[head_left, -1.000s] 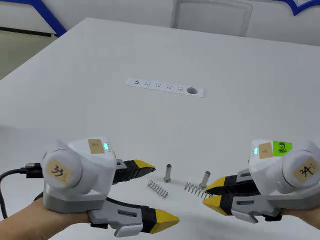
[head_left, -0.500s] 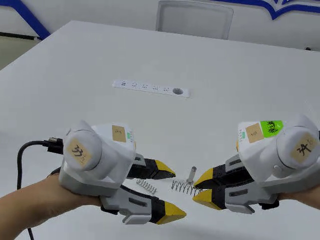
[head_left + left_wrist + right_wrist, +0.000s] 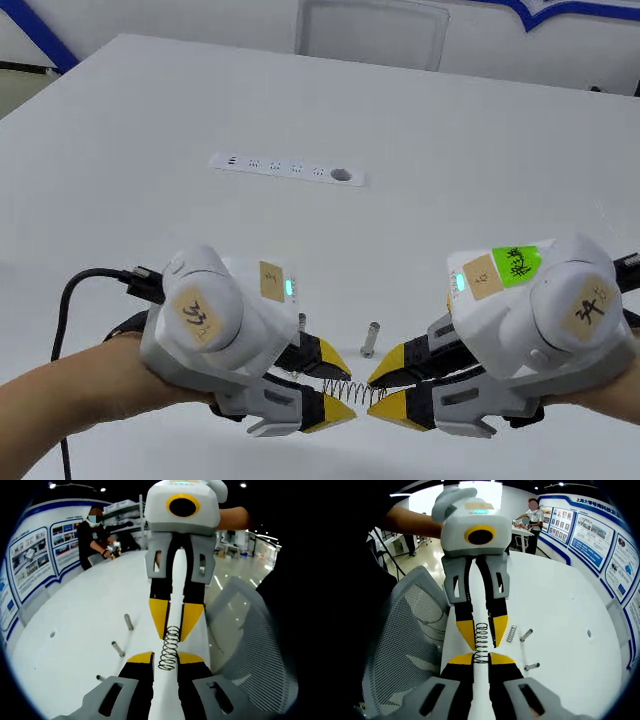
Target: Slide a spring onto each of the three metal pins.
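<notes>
A thin steel spring (image 3: 350, 392) spans the gap between my two grippers near the table's front edge. My right gripper (image 3: 385, 390) is shut on one end of it (image 3: 480, 655). Facing it, my left gripper (image 3: 335, 385) is open, its yellow tips on either side of the spring's (image 3: 170, 647) other end. Behind them one short metal pin (image 3: 370, 340) stands upright. The left gripper view has three pins on the table (image 3: 129, 621), (image 3: 117, 649), (image 3: 100, 678). A second spring (image 3: 511, 633) lies beside a pin (image 3: 526, 635), with another pin (image 3: 531, 666) nearer.
A white power strip (image 3: 287, 169) lies in the middle of the white table (image 3: 480, 160), and a grey chair (image 3: 370, 30) stands at the far side. A black cable (image 3: 75, 300) trails from the left gripper. A mesh chair (image 3: 412, 625) sits below the near edge.
Both grippers have closed in on each other, tip to tip. The right gripper has taken the spring off the table, and the left gripper's jaws have narrowed around its free end.
</notes>
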